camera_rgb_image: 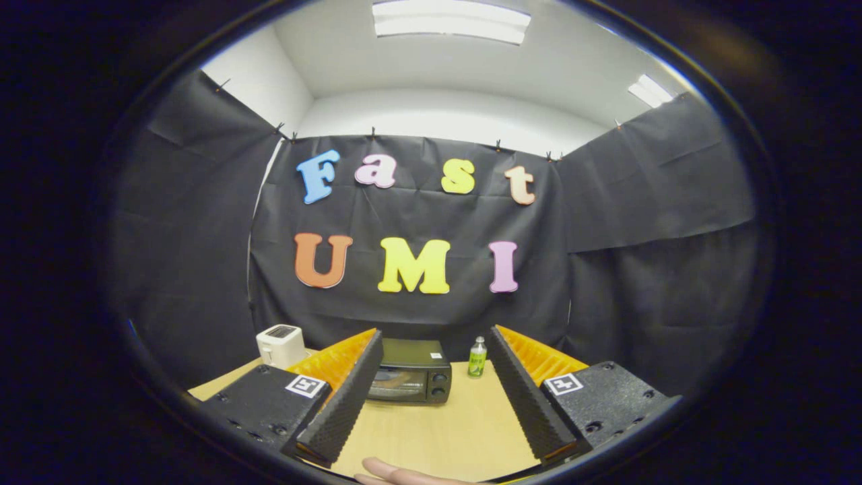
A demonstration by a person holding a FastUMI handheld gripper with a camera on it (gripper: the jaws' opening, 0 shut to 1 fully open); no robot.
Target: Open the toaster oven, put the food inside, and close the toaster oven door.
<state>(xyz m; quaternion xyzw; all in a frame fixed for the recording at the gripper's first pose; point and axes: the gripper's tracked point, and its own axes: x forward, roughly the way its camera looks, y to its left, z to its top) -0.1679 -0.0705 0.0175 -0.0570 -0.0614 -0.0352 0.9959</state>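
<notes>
A black toaster oven (412,379) stands on the wooden table (438,431) near the booth's back wall, its glass door shut and two knobs on its right side. It sits beyond my fingers, partly hidden by the left one. My gripper (434,335) is open, held well back from the oven and above the table, with nothing between the fingers. A pale rounded object (397,473), possibly food or a fingertip, pokes in at the table's near edge between the fingers.
A white pop-up toaster (281,345) stands at the table's back left. A small green bottle (477,357) stands just right of the oven. Black cloth walls close the booth behind and at both sides.
</notes>
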